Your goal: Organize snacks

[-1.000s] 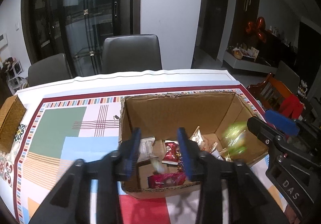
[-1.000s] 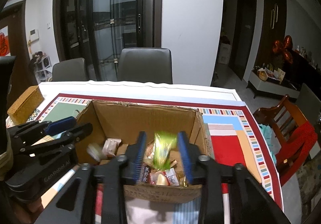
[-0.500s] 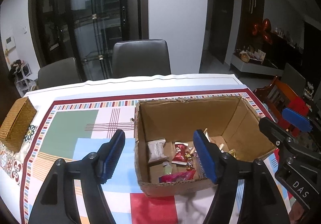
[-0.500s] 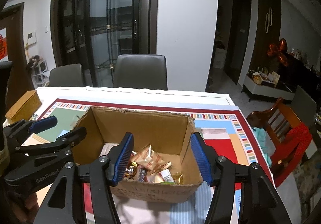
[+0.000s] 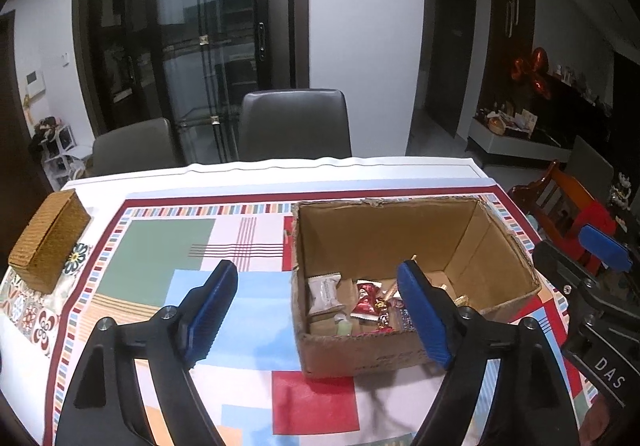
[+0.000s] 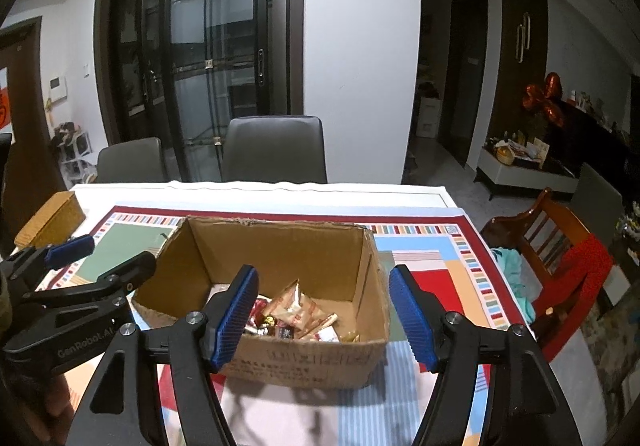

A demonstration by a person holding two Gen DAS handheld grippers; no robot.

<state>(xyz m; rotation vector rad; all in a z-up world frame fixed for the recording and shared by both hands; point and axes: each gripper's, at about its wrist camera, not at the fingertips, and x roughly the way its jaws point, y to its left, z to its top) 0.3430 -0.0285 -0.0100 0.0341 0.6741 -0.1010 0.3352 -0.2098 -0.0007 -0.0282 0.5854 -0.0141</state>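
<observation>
An open cardboard box (image 5: 384,234) stands on the patterned tablecloth and also shows in the right wrist view (image 6: 280,246). Several wrapped snacks lie in its bottom: a white packet (image 5: 324,292), a red packet (image 5: 366,296) and tan packets (image 6: 298,306). My left gripper (image 5: 320,310) is open and empty, above the box's front left corner. My right gripper (image 6: 324,316) is open and empty, above the box's front wall. The left gripper also shows in the right wrist view (image 6: 72,258), and the right gripper in the left wrist view (image 5: 592,258).
A woven straw box (image 5: 50,240) sits at the table's left edge. Grey chairs (image 5: 294,124) stand behind the table. A wooden chair with red cloth (image 6: 560,246) stands to the right. The tablecloth (image 5: 160,246) lies left of the box.
Both grippers opened wide and pulled back and up from the box. The green packet and the small item that were falling a second ago now lie in the box.
</observation>
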